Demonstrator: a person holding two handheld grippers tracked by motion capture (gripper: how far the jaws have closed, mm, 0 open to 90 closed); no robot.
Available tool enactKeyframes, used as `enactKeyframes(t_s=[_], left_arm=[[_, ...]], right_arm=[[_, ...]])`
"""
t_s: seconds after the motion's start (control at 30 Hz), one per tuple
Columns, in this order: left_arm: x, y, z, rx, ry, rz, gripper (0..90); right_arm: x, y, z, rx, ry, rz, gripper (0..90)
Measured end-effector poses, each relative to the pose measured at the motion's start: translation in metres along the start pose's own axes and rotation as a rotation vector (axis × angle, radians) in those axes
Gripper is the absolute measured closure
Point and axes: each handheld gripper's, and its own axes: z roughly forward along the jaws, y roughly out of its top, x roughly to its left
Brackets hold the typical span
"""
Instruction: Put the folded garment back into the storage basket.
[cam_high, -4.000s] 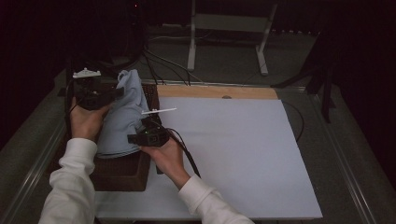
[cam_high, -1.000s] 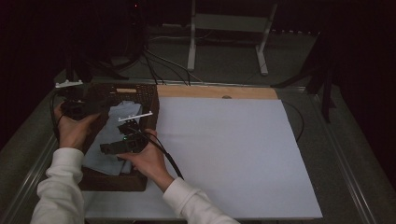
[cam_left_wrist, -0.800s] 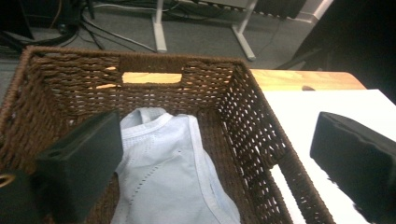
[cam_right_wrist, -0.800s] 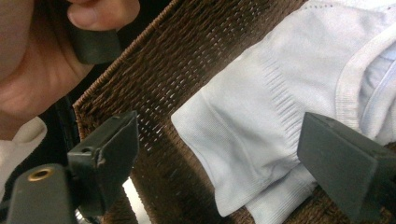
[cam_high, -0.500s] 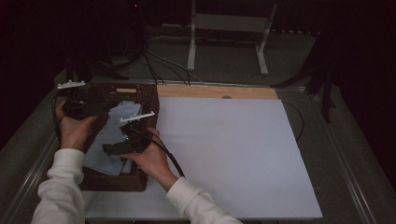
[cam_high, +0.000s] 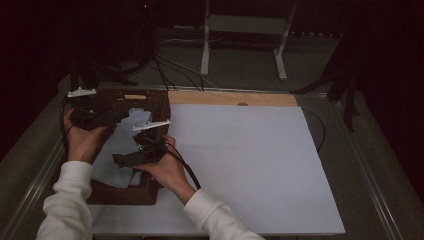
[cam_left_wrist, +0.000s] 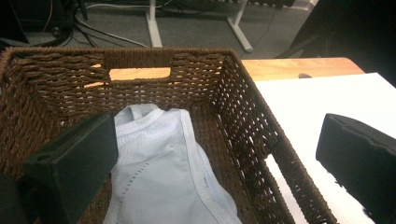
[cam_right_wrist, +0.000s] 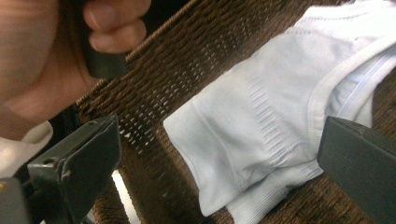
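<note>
1. Four seconds on, the pale blue garment (cam_high: 120, 145) no longer hangs lifted above the wicker basket (cam_high: 155, 107); it now lies down inside it, and both hands have dropped lower and closer to the person.

2. Over the last half second almost nothing shifts: both grippers hold their places at the basket, at the table's left end beside the white sheet (cam_high: 250, 165).

3. Seen from above, the left gripper (cam_high: 95, 112) sits at the basket's far left corner. In its own view its black jaws stand wide apart, one over the basket floor and one outside the right wall, with nothing between them.

4. The right gripper (cam_high: 135, 157) hovers over the basket's near half. In its own view its jaws are likewise spread wide, the garment's folded hem (cam_right_wrist: 243, 154) lying loose between them, untouched.

5. The garment (cam_left_wrist: 163, 172) rests on the basket floor, its ribbed neckline towards the handle slot (cam_left_wrist: 139, 73) in the far wall.

6. The step in hand appears to be the release: the cloth is down and let go. The next move probably calls for lifting both grippers straight up and clear of the woven walls without snagging the fabric.
</note>
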Motion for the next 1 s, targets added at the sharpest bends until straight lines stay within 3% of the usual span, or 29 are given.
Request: enactKeyframes(t_s=[0.3, 0.5, 1.0], left_arm=[[-0.007, -0.002, -0.003, -0.004, -0.004, 0.026, 0.4], [-0.009, -0.004, -0.006, -0.018, -0.010, 0.022, 0.4], [-0.030, -0.011, -0.017, -0.026, -0.039, 0.090, 0.4]], right_arm=[[-0.005, 0.000, -0.011, -0.011, -0.013, -0.017, 0.1], [-0.010, -0.001, -0.021, -0.020, -0.023, -0.034, 0.1], [-0.022, -0.003, -0.044, -0.027, -0.042, -0.086, 0.1]])
